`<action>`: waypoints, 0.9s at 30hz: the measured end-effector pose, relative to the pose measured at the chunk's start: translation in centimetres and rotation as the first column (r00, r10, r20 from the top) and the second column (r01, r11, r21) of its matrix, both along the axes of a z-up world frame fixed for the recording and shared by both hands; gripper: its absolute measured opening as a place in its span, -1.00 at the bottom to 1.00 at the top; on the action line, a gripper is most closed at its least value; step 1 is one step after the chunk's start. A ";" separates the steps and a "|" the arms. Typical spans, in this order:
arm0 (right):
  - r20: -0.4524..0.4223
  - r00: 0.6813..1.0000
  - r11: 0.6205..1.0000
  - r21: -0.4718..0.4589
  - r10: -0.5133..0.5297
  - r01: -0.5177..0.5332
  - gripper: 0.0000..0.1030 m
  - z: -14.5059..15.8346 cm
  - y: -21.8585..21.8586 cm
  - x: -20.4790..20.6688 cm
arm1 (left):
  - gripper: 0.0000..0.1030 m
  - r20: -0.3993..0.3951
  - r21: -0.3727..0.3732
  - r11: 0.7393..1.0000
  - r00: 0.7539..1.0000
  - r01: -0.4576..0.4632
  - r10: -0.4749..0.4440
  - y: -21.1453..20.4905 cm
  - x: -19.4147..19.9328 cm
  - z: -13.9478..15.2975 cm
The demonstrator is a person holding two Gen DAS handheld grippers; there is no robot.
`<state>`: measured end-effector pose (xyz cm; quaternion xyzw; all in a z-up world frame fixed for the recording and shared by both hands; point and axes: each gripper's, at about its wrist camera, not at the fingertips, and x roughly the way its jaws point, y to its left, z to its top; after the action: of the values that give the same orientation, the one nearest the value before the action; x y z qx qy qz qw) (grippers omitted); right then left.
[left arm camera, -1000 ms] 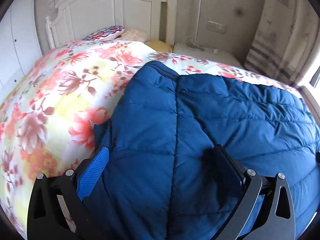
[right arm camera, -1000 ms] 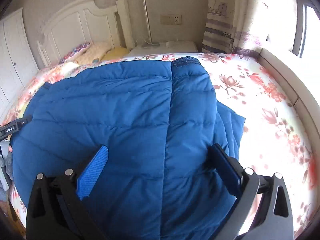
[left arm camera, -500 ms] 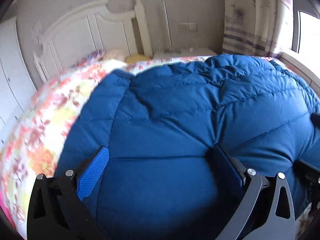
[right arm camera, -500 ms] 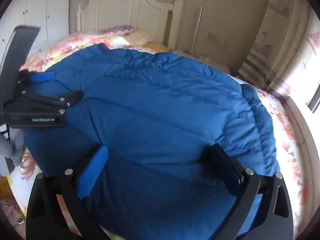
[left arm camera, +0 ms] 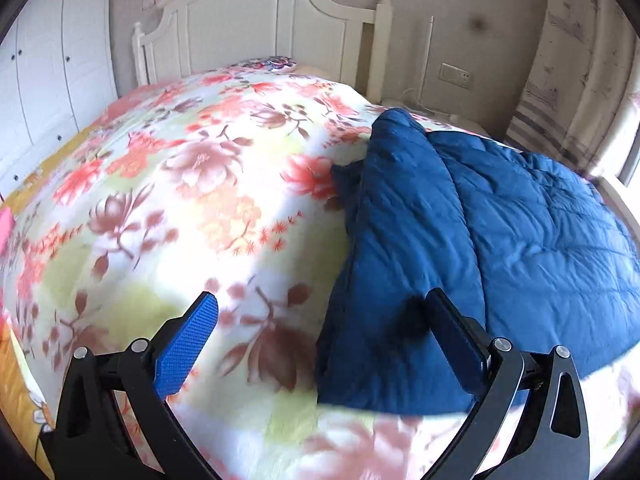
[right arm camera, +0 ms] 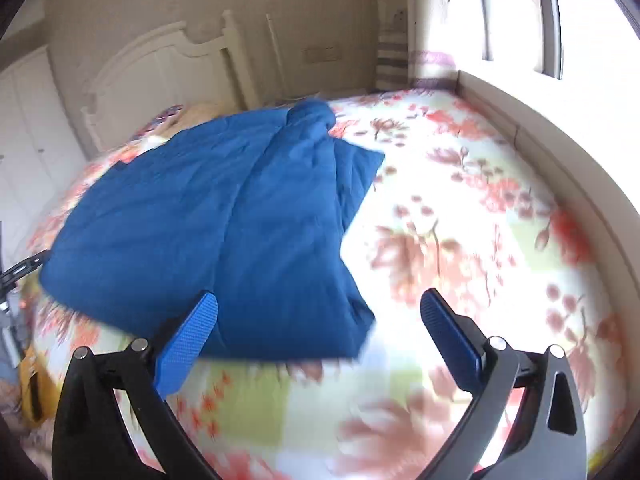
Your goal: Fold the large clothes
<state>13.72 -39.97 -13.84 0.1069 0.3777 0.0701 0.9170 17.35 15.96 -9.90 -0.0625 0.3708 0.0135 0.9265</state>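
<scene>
A dark blue quilted jacket (left arm camera: 500, 232) lies folded on the floral bedspread (left arm camera: 180, 208). In the left wrist view it fills the right half, its left edge running down toward me. My left gripper (left arm camera: 322, 306) is open and holds nothing; its right finger (left arm camera: 452, 332) hangs over the jacket's near left corner, its left finger over bare bedspread. In the right wrist view the jacket (right arm camera: 208, 220) lies left of centre. My right gripper (right arm camera: 319, 304) is open and empty, hovering above the jacket's near right corner.
A white headboard (left arm camera: 256, 20) and pillows stand at the bed's far end, with white wardrobe doors (left arm camera: 48, 80) on the left. A raised window ledge (right arm camera: 560, 148) and a curtain (left arm camera: 580, 60) border the bed's right side. Bedspread (right arm camera: 460, 220) shows right of the jacket.
Both grippers have drawn back from over the jacket toward the bed's near edge. The left view has swung left and the right view right, so bare bedspread now shows beside the jacket.
</scene>
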 end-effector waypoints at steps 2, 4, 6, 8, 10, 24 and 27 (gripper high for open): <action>0.004 0.998 0.998 0.009 0.058 -0.058 0.95 -0.3 0.3 -0.1 | 0.91 0.017 -0.111 0.989 0.995 0.099 -0.098 0.1 -0.8 0.1; 0.013 0.997 0.997 0.004 0.074 -0.074 0.92 -0.4 0.4 0.1 | 0.91 -0.007 -0.125 0.981 0.988 0.151 -0.153 -0.4 -0.5 -0.5; 0.010 0.996 0.996 0.024 0.086 -0.086 0.76 -0.3 0.5 1.1 | 0.91 -0.041 -0.129 0.975 0.981 0.182 -0.188 -1.0 0.4 -1.7; 0.003 0.995 0.994 0.039 0.103 -0.103 0.67 -0.1 0.7 1.7 | 0.91 -0.040 -0.185 0.962 0.976 0.202 -0.213 -0.7 0.7 -2.6; 0.017 0.992 0.990 0.052 0.128 -0.129 0.45 0.3 0.6 1.9 | 0.79 -0.035 -0.216 0.945 0.965 0.245 -0.258 -0.8 0.7 -2.6; 0.067 0.983 0.975 0.134 0.172 -0.180 -0.59 0.7 0.1 -6.9 | -0.20 -0.014 -0.182 0.936 0.951 0.301 -0.309 0.0 -5.2 -1.7; 0.061 0.983 0.971 0.157 0.172 -0.180 -0.61 0.5 -0.3 -10.7 | -0.19 -0.019 -0.186 0.931 0.947 0.312 -0.321 0.4 -7.9 -1.8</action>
<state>2.99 -40.31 -13.30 0.1456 0.3569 0.1843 0.9041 9.40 16.37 -11.74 -0.0854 0.3984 -0.1682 0.8976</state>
